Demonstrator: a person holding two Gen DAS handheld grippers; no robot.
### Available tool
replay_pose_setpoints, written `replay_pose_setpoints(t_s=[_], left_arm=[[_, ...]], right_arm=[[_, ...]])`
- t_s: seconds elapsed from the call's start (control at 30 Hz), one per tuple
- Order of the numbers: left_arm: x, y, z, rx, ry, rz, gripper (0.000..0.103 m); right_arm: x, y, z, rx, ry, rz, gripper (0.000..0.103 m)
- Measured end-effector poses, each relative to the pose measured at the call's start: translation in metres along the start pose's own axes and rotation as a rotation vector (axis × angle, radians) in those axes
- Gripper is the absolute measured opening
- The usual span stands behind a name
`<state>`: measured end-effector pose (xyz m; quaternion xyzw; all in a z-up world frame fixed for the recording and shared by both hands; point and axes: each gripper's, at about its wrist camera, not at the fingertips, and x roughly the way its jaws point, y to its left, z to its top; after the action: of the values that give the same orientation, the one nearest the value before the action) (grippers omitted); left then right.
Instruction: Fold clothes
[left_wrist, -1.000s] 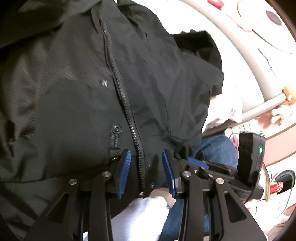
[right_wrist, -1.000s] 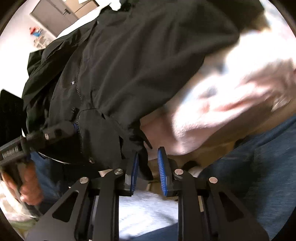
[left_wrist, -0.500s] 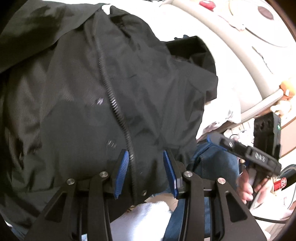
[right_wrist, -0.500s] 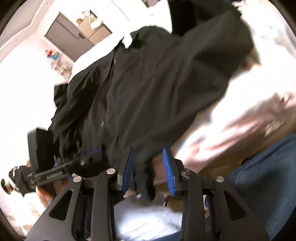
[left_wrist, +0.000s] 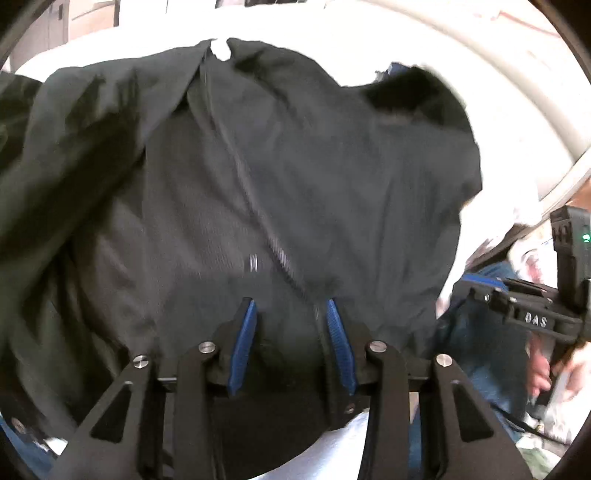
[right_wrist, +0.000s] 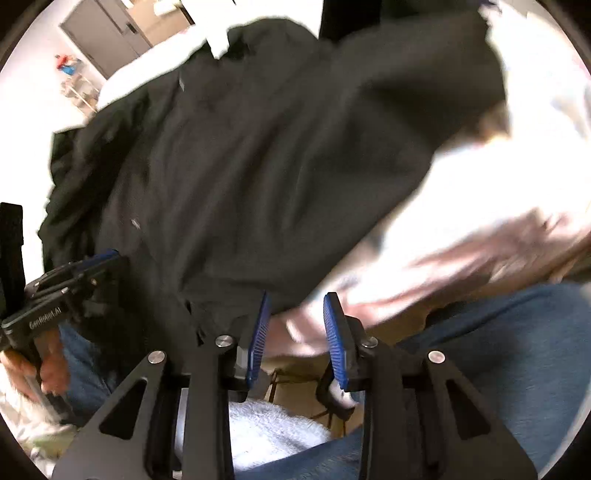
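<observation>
The black zip-front nylon jacket (left_wrist: 295, 177) lies spread over a white-covered bed (left_wrist: 491, 122), its hem bunched between the blue-padded fingers of the left gripper (left_wrist: 291, 343), which pinch the cloth beside the zip. The right gripper (right_wrist: 297, 332) has just been opening its fingers; they stand apart at the jacket's hem corner, nothing pressed between them. Since a second ago, more of the jacket shows, collar included.
</observation>
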<state>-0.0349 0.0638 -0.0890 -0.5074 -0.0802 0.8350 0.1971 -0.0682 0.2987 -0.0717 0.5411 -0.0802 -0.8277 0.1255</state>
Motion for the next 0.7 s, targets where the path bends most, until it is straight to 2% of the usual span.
replay_pose_setpoints(t_s=[0.03, 0.13, 0.23, 0.33, 0.4, 0.47, 0.57, 0.7], left_arm=[[-0.002, 0.004, 0.01, -0.007, -0.01, -0.014, 0.043], [0.001, 0.012, 0.039, -0.009, -0.021, 0.019, 0.043], [0.009, 0.021, 0.072, -0.011, -0.015, 0.028, 0.043], [0.025, 0.035, 0.106, -0.003, 0.006, 0.082, 0.043], [0.039, 0.045, 0.126, 0.002, 0.026, 0.128, 0.043], [0.057, 0.061, 0.142, 0.0, 0.055, 0.176, 0.043], [0.084, 0.086, 0.158, -0.033, 0.092, 0.202, 0.043], [0.094, 0.101, 0.17, -0.066, 0.106, 0.172, 0.043]], right_arm=[[-0.007, 0.001, 0.011, -0.006, -0.023, 0.009, 0.038], [-0.013, 0.01, 0.049, -0.027, -0.074, 0.053, 0.039], [-0.004, 0.027, 0.09, -0.059, -0.079, 0.086, 0.039], [0.005, 0.034, 0.122, -0.081, -0.069, 0.124, 0.039], [0.011, 0.037, 0.141, -0.095, -0.072, 0.107, 0.039], [0.017, 0.036, 0.155, -0.086, -0.076, 0.1, 0.039], [0.034, 0.039, 0.171, -0.051, -0.054, 0.12, 0.041], [0.056, 0.031, 0.173, -0.042, 0.011, 0.104, 0.041]])
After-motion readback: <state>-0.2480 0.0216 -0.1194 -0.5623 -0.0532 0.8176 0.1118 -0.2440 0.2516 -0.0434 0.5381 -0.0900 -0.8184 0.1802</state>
